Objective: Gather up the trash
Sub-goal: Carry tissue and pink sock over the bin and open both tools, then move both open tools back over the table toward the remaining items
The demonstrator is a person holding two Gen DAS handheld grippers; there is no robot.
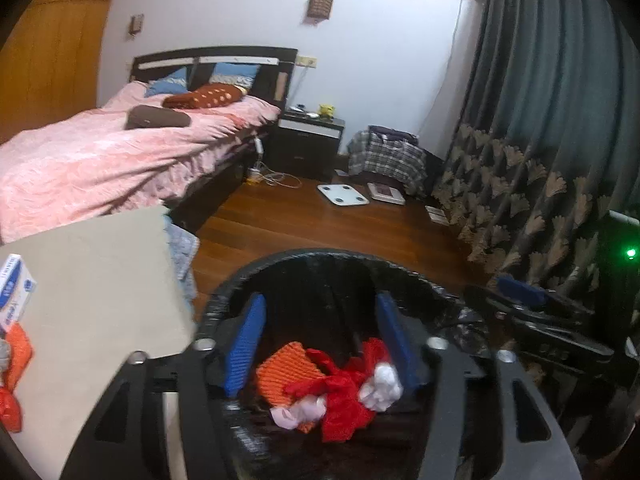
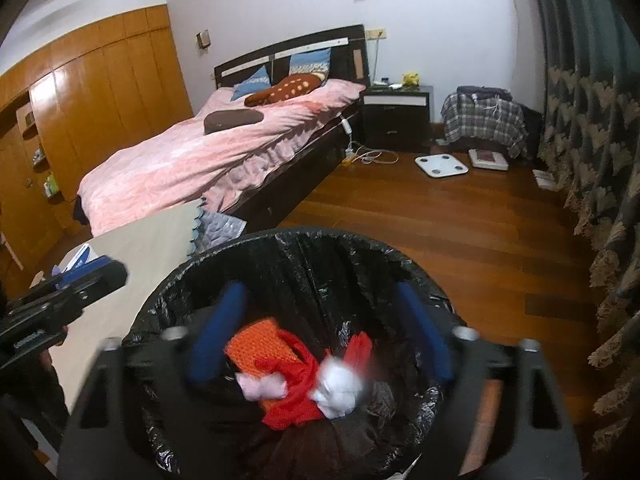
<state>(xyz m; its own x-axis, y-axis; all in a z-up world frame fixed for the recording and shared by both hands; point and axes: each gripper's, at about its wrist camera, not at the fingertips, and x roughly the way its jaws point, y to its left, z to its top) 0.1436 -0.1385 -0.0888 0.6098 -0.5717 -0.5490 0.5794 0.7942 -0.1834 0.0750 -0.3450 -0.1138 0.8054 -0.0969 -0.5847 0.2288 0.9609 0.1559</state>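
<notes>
A round bin with a black liner (image 1: pixel 320 258) (image 2: pixel 320 240) stands on the floor beside a beige table. Inside lie an orange knitted piece (image 1: pixel 284 368) (image 2: pixel 256 342), red plastic wrap (image 1: pixel 340 404) (image 2: pixel 292 396) and white crumpled paper (image 1: pixel 380 388) (image 2: pixel 338 390). My left gripper (image 1: pixel 320 328) is open and empty over the bin. My right gripper (image 2: pixel 320 320) is open and empty over the bin too. On the table's left edge lie an orange piece (image 1: pixel 20 354), a red wrapper (image 1: pixel 10 408) and a blue-white box (image 1: pixel 12 292).
The beige table (image 1: pixel 100 280) (image 2: pixel 152 248) is left of the bin. A bed with a pink cover (image 1: pixel 100 152) (image 2: pixel 208 152) stands behind it. A white scale (image 1: pixel 343 195) (image 2: pixel 441 165), cables and a nightstand (image 2: pixel 396 120) are on the far wooden floor. Curtains (image 2: pixel 592 120) hang on the right.
</notes>
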